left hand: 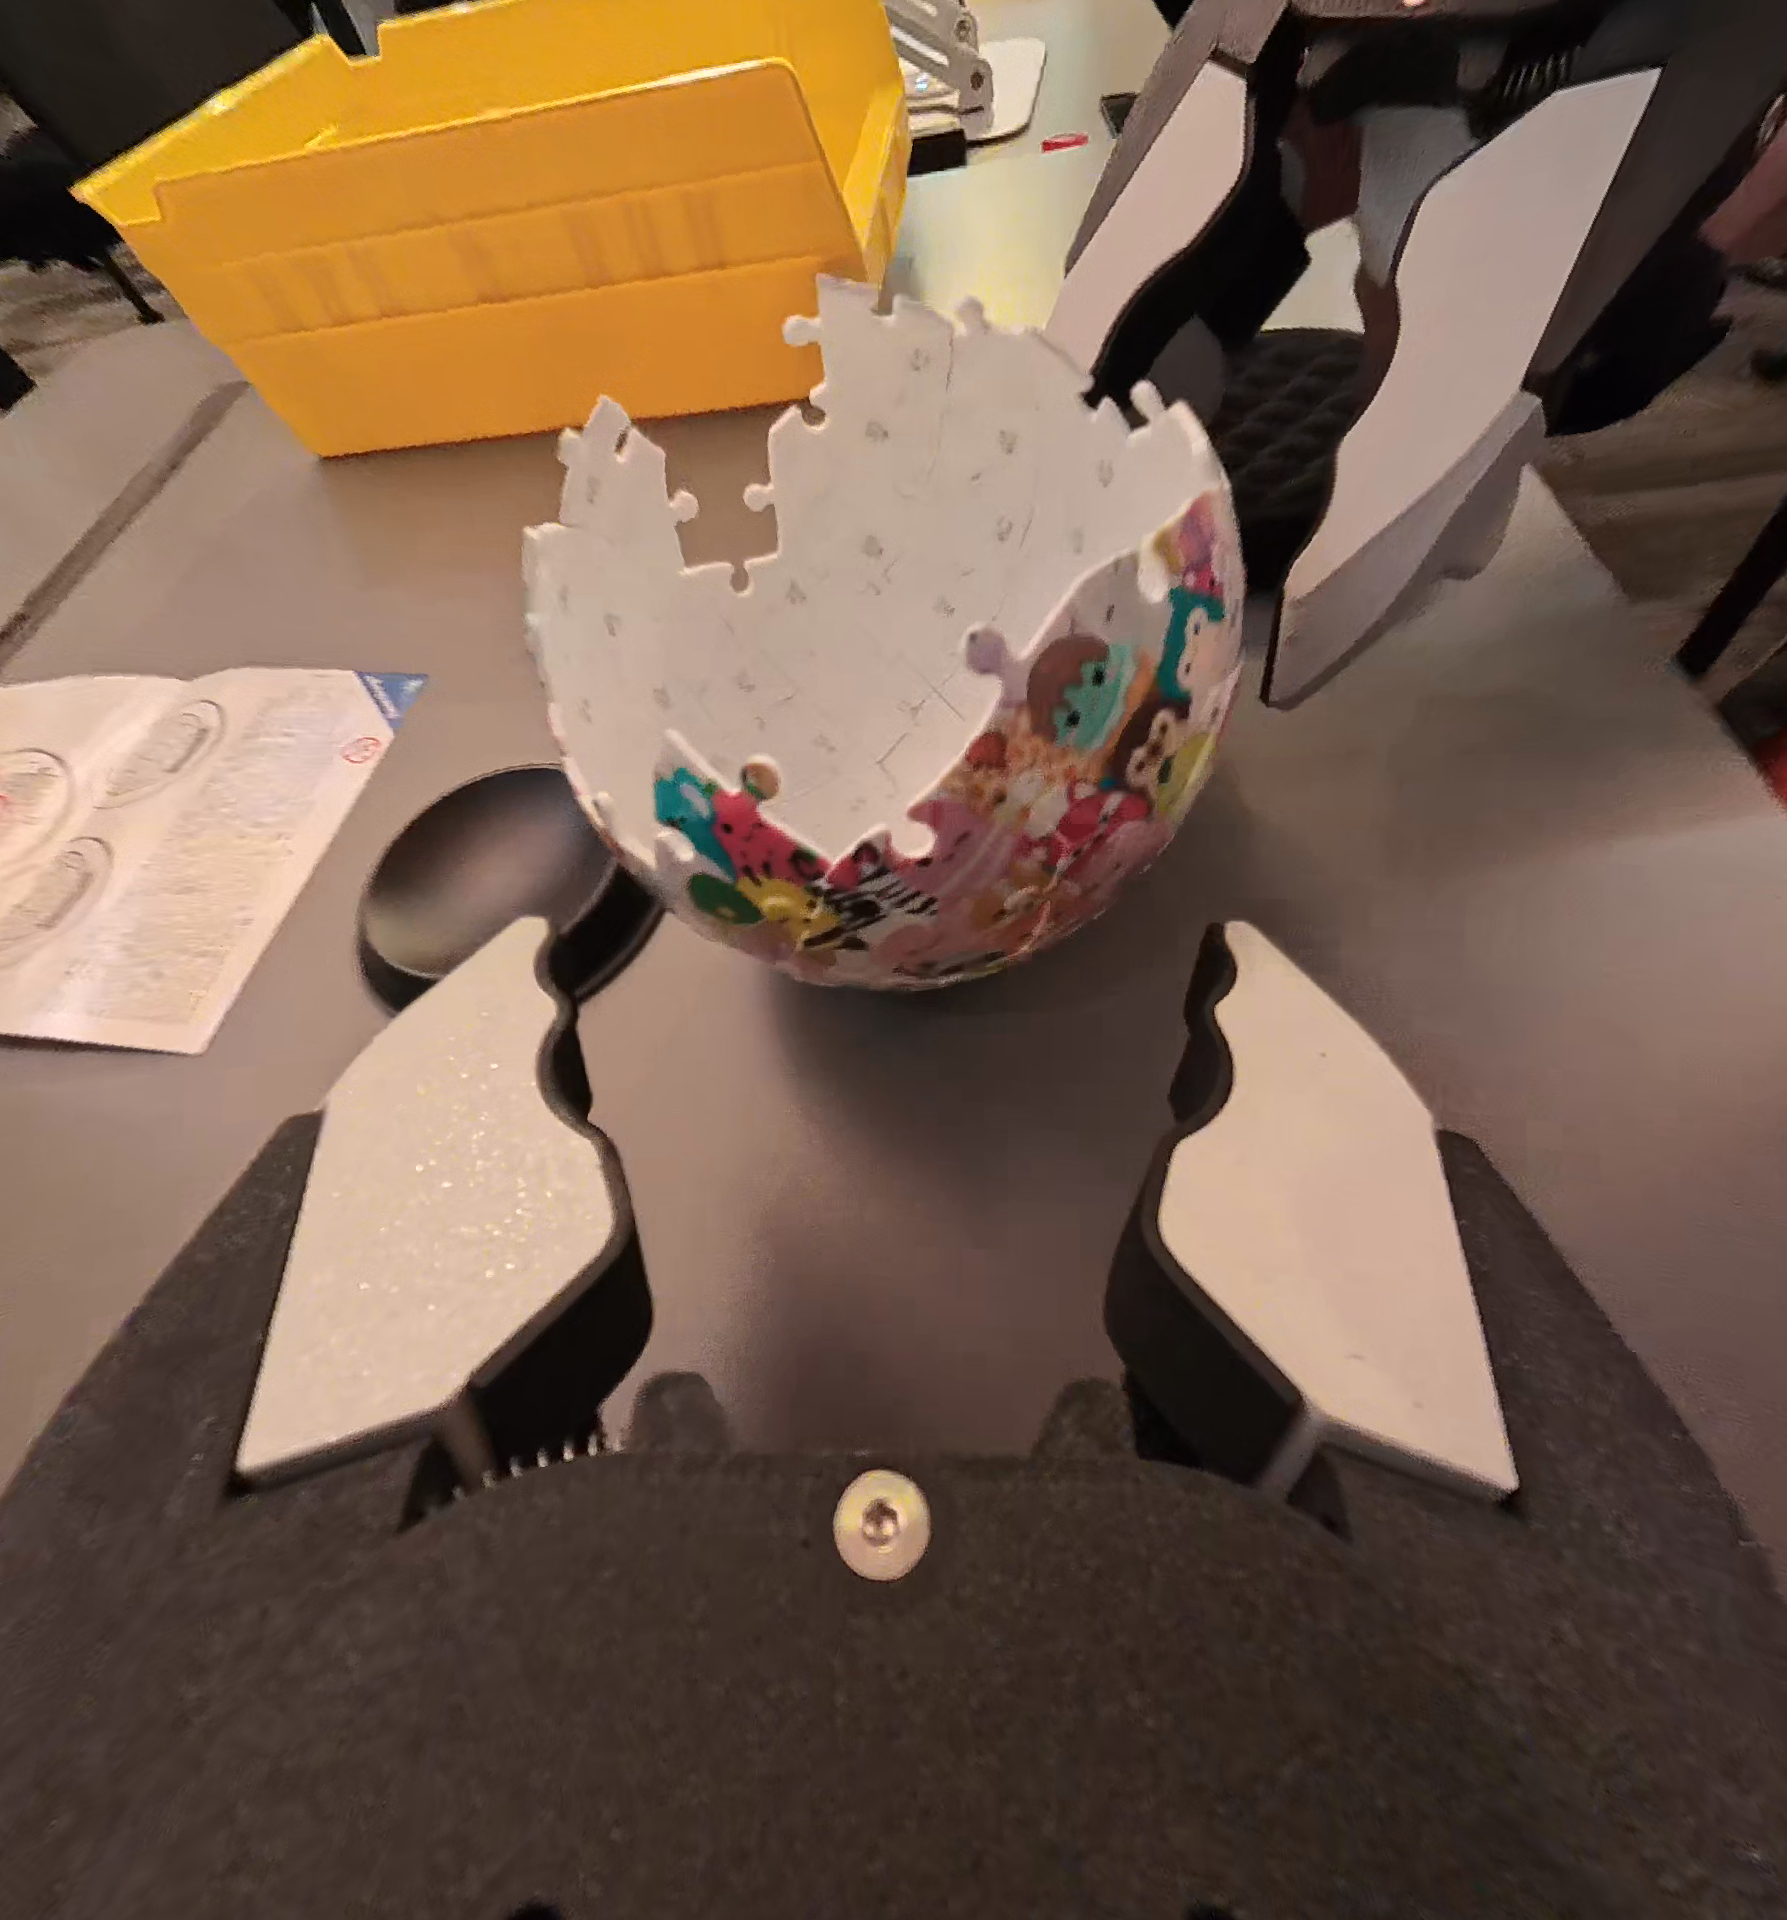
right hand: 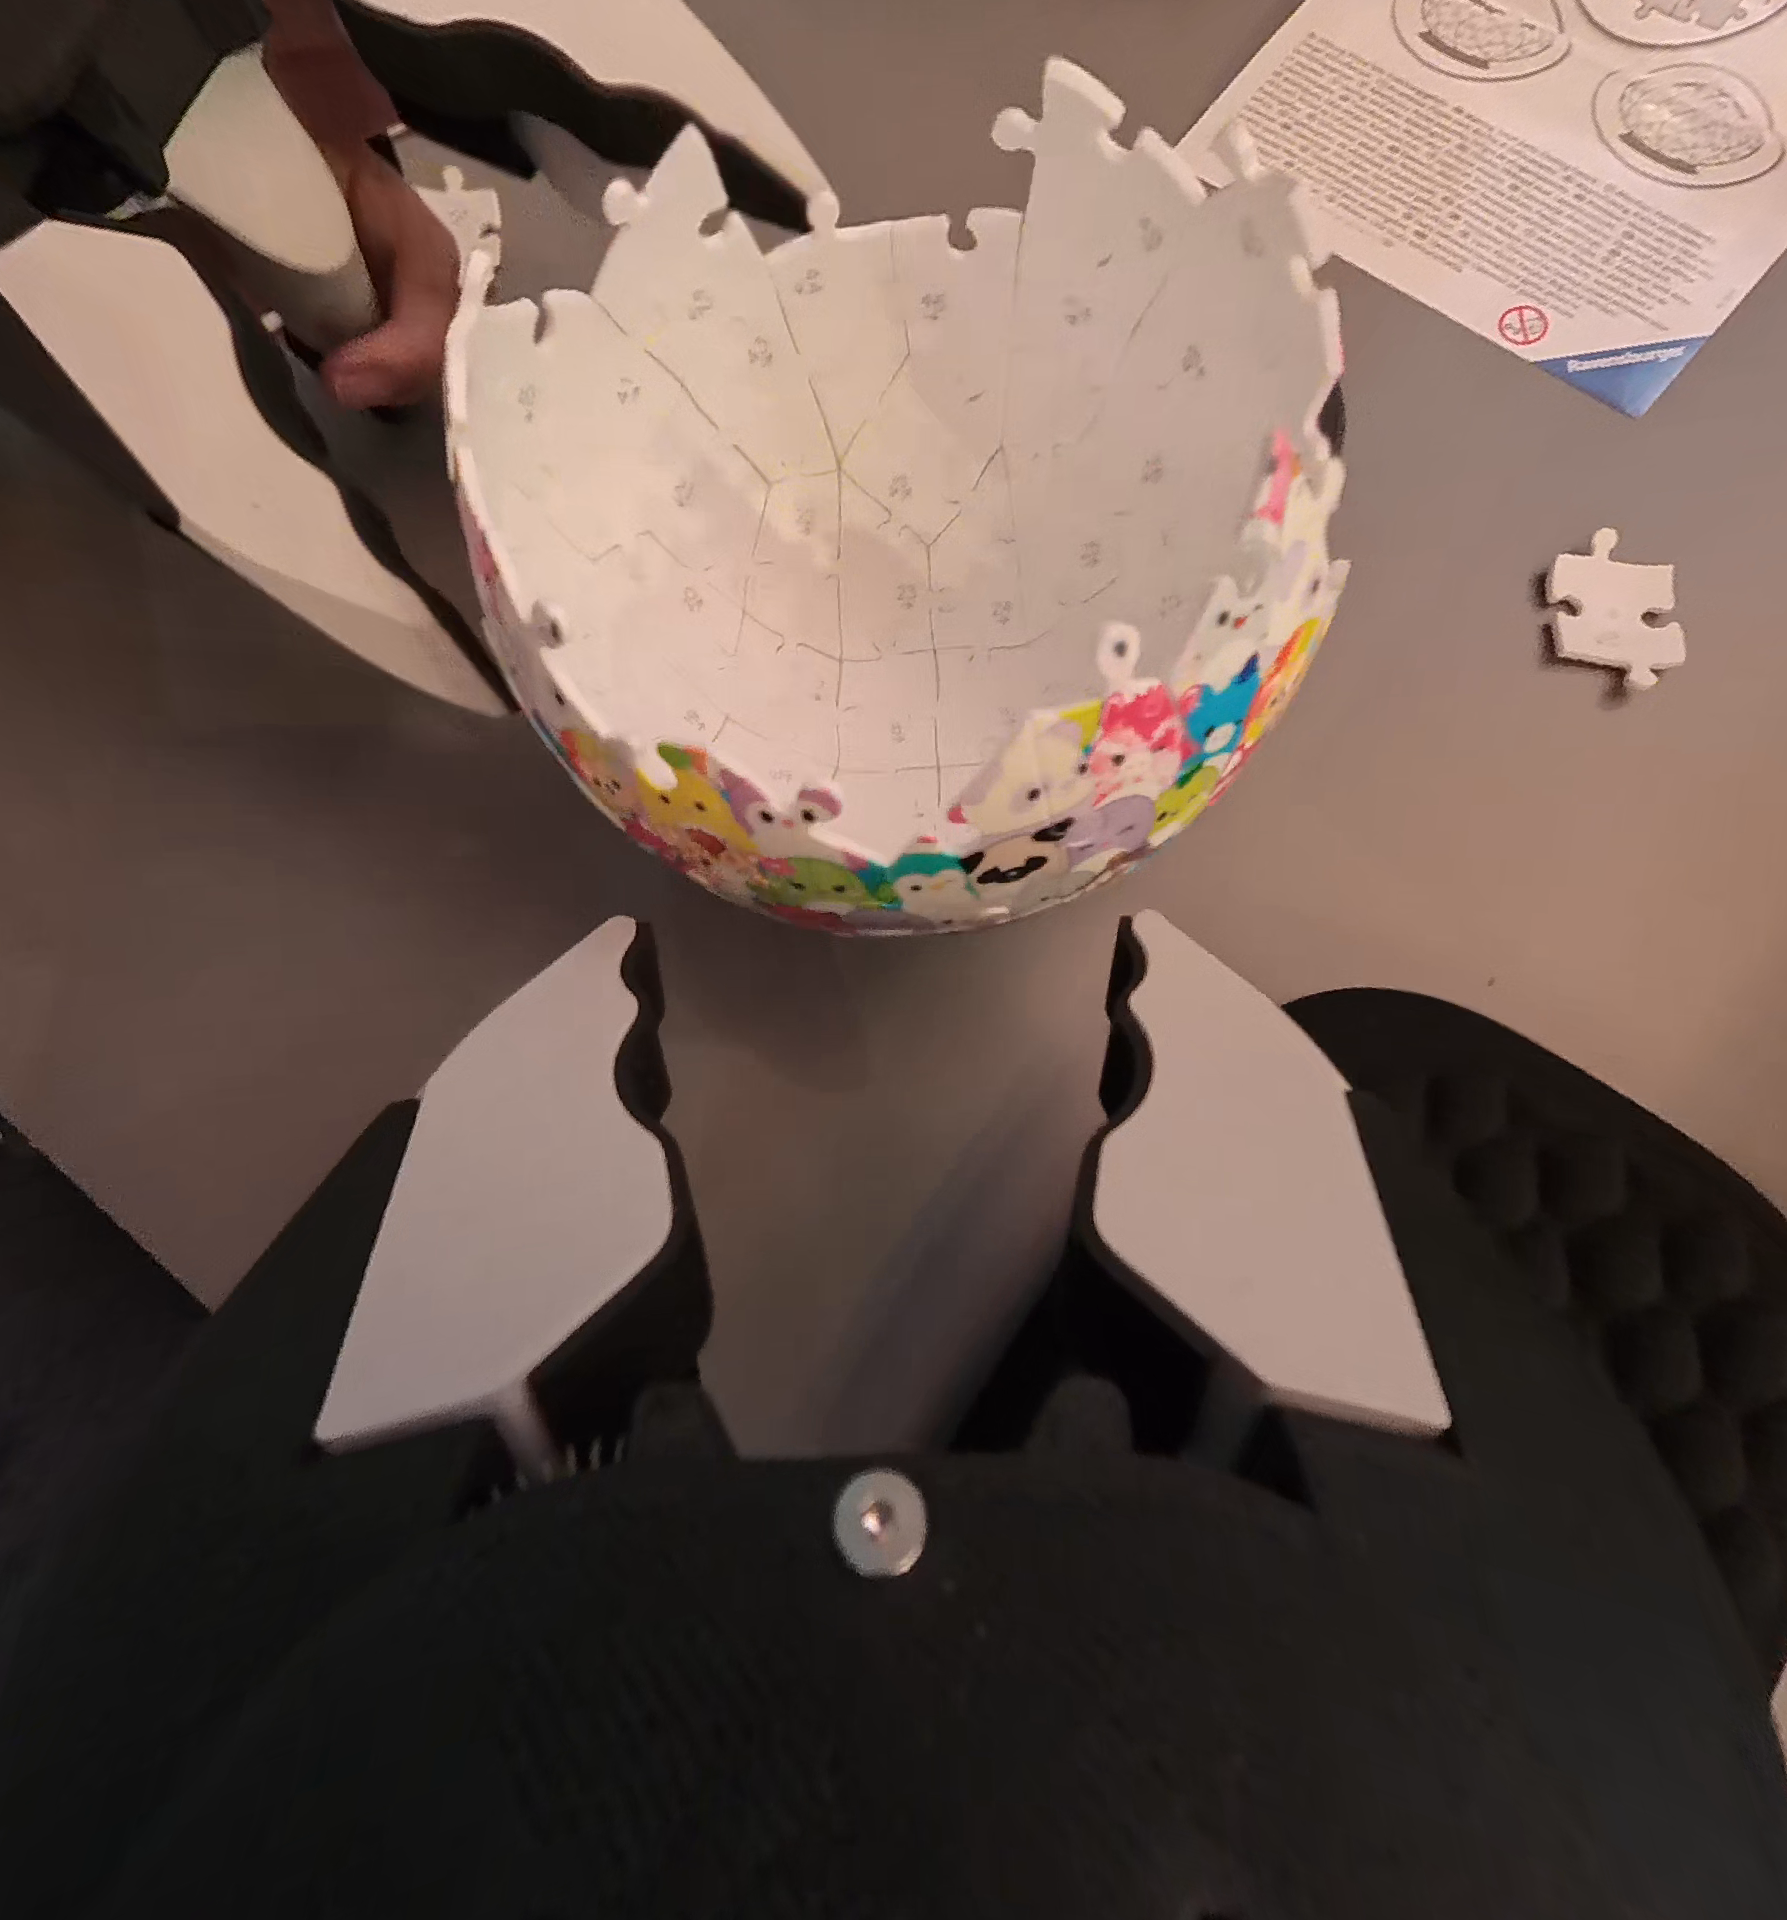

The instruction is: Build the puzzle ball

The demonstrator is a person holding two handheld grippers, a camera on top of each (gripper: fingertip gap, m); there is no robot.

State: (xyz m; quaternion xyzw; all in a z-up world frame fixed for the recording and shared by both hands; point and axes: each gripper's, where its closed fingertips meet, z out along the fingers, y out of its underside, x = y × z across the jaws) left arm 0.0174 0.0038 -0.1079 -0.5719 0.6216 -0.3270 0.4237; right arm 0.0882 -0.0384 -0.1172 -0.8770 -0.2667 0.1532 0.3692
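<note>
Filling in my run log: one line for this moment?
puzzle ball: half-built, on table | left gripper: open | right gripper: open | loose piece: on table

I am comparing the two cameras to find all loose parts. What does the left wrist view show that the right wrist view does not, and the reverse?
Only the left wrist view shows the yellow bin behind the ball and the black round stand beside it.

Only the right wrist view shows a loose white puzzle piece lying on the table, apart from the ball.

Both show the half-built puzzle ball resting on the grey table, the instruction sheet, and both open grippers, left gripper and right gripper, holding nothing.
</note>
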